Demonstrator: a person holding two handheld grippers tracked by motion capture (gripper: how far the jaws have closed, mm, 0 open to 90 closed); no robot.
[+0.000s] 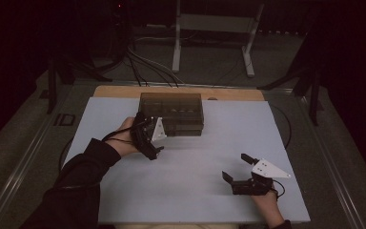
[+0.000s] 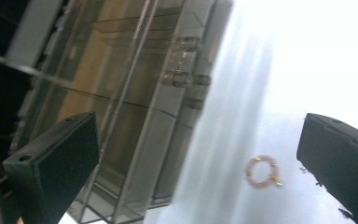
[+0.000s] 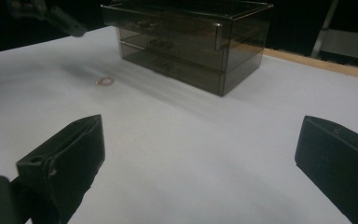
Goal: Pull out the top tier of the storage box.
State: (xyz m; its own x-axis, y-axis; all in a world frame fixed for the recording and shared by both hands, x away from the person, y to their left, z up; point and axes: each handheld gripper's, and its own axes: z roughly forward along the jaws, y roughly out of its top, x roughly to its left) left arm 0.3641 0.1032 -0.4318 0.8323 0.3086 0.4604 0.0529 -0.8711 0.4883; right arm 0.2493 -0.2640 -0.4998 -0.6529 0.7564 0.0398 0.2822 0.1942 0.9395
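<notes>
- The bracelet [image 2: 263, 171] is what I take as the thing in hand: a small pink bead ring with a few gold bits, lying flat on the table [image 1: 209, 200] in front of the drawer box [image 1: 172, 113], toward the table's left side. In the right gripper view it is a faint ring [image 3: 105, 81] just off the box's front.
- I judge it very light, limp and loosely strung. It will sag when lifted and could slip off smooth pads.
- Best hold, I think: pinch across one side of the loop, one pad inside and one outside, coming straight down so the beads do not roll away.
- My left gripper [image 1: 148, 135] hangs beside the box's left front corner, fingers [image 2: 56, 161] spread wide with nothing between them; the bracelet lies below, nearer the right-hand pad in the left gripper view.
- My right gripper [image 1: 238, 168] hovers near the table's near right corner, fingers [image 3: 63, 156] also wide and empty, well apart from the bracelet.
- The box is smoky clear plastic, stiff and slick, with stacked drawers; all look shut from the front.
- What stands in the way: only the box itself, close behind the bracelet. A low approach from the near edge keeps the pads off its front.
</notes>
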